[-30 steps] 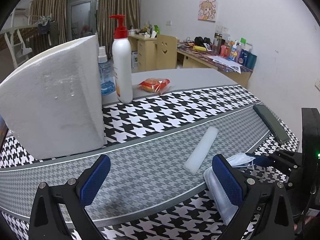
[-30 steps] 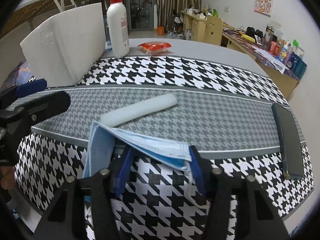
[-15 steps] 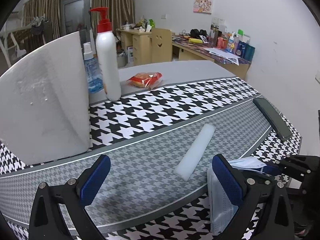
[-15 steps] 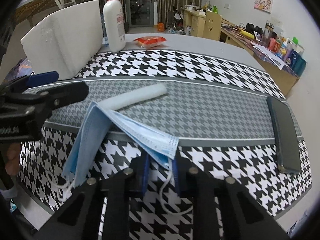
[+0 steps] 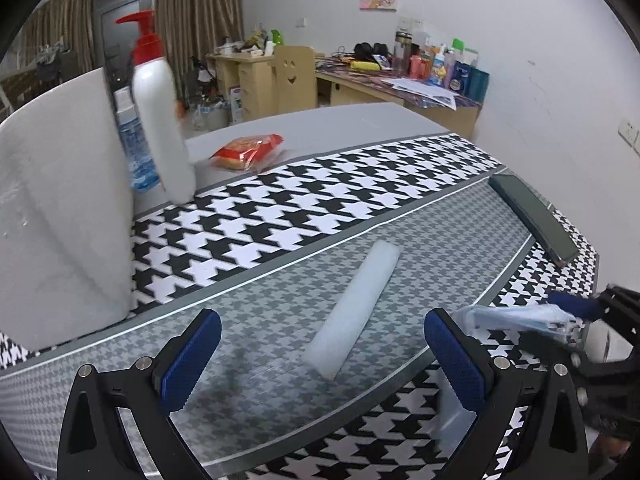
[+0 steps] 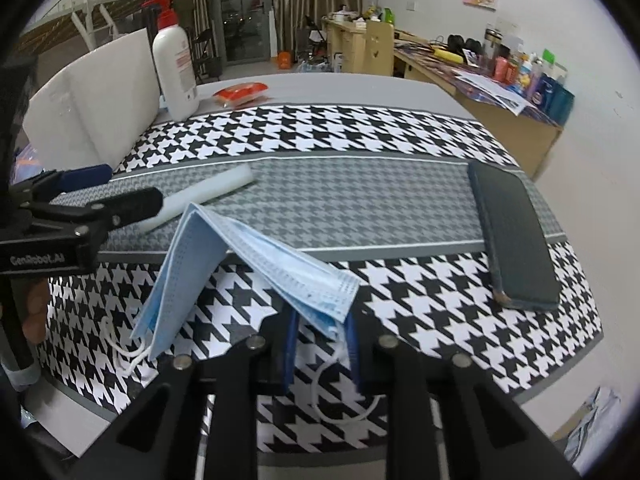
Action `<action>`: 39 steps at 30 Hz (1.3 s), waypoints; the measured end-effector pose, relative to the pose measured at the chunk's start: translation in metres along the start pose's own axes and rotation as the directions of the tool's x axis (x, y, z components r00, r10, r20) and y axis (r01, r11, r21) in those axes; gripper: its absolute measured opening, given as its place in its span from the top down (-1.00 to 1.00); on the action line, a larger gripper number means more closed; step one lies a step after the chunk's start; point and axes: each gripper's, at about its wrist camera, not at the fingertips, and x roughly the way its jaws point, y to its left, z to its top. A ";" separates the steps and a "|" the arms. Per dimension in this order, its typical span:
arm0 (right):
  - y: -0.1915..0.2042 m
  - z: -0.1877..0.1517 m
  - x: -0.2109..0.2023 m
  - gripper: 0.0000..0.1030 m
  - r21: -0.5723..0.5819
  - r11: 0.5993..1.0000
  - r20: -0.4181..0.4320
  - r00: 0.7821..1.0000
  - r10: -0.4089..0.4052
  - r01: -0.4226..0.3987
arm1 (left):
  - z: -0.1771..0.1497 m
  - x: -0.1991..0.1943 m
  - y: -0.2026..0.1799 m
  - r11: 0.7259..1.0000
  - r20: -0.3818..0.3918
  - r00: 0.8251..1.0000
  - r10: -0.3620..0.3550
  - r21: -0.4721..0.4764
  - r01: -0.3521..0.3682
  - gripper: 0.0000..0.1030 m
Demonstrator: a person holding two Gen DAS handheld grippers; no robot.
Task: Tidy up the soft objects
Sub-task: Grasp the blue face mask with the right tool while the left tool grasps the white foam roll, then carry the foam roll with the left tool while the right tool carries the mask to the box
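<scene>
One face mask (image 6: 256, 256) over table edge (image 6: 560, 368).

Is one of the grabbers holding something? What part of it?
Yes. The right gripper is shut on the blue face mask, pinching one short end near an ear loop; the rest hangs down to the left. The left gripper is open and holds nothing.

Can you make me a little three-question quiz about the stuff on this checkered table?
1. True or false: the right tool is pinching the blue face mask.
2. What lies between the left tool's open fingers: A) white foam roll, B) dark phone, C) snack packet?
3. What colour is the pump on the white bottle?

Key: 1 true; 2 A; 3 red.
</scene>
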 end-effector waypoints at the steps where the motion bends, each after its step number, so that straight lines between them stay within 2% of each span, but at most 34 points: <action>1: 0.000 -0.001 -0.002 -0.18 0.002 1.000 0.011 1.000 0.004 -0.004 | 0.001 0.002 -0.001 1.000 -0.004 1.000 -0.002 0.008 0.002 -0.95; 2: 0.000 -0.002 -0.005 -0.28 0.002 1.000 0.028 1.000 0.006 -0.006 | 0.002 0.004 -0.003 1.000 -0.008 1.000 -0.004 0.016 0.004 -0.93; 12: 0.004 -0.009 -0.012 -0.28 -0.005 1.000 0.050 0.998 0.030 -0.029 | 0.005 0.028 -0.008 0.997 -0.092 0.995 -0.039 0.059 0.044 -0.07; 18: 0.005 -0.013 -0.013 -0.29 -0.002 0.999 0.049 0.998 0.036 -0.036 | 0.003 0.032 -0.013 0.994 -0.098 0.995 -0.020 0.108 0.031 0.15; 22: 0.008 -0.013 -0.012 -0.29 -0.008 0.999 0.042 0.998 0.039 -0.039 | 0.004 0.032 -0.018 0.988 -0.100 0.995 -0.024 0.150 0.039 0.48; 28: 0.014 -0.013 -0.012 -0.29 -0.022 0.999 0.043 0.998 0.037 -0.036 | 0.003 0.027 -0.014 0.989 -0.079 0.996 -0.037 0.141 0.048 0.63; 39: 0.020 -0.010 -0.007 -0.29 -0.059 0.998 0.045 0.999 0.016 -0.013 | 0.002 -0.001 -0.001 0.993 0.011 0.996 -0.091 0.081 0.090 0.65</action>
